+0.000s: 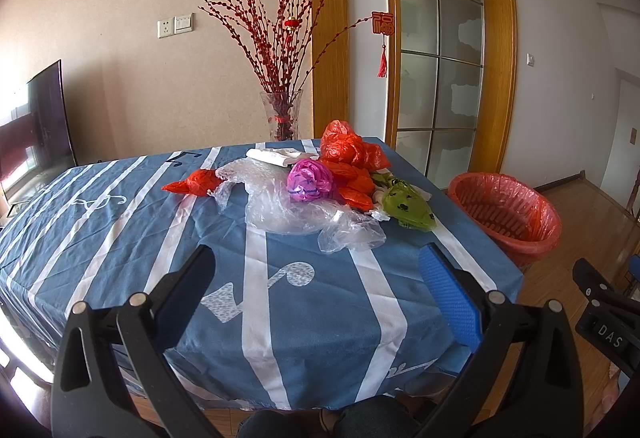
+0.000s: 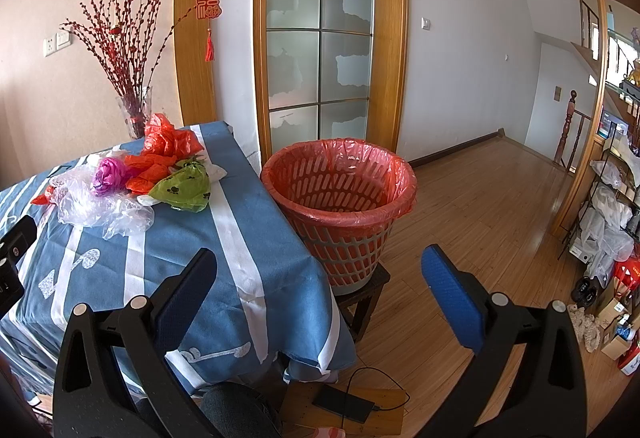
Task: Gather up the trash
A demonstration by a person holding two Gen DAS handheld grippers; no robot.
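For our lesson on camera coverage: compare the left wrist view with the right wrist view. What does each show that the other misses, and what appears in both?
Only the left wrist view shows the dark television at the far left and the whole left side of the tablecloth.

Only the right wrist view shows the stool under the bin, the cluttered wire shelf, the stair post and the dark device on the floor.

Both show the red-lined bin, the green bag, the purple bag, the clear plastic, the vase of red branches and open tongs.
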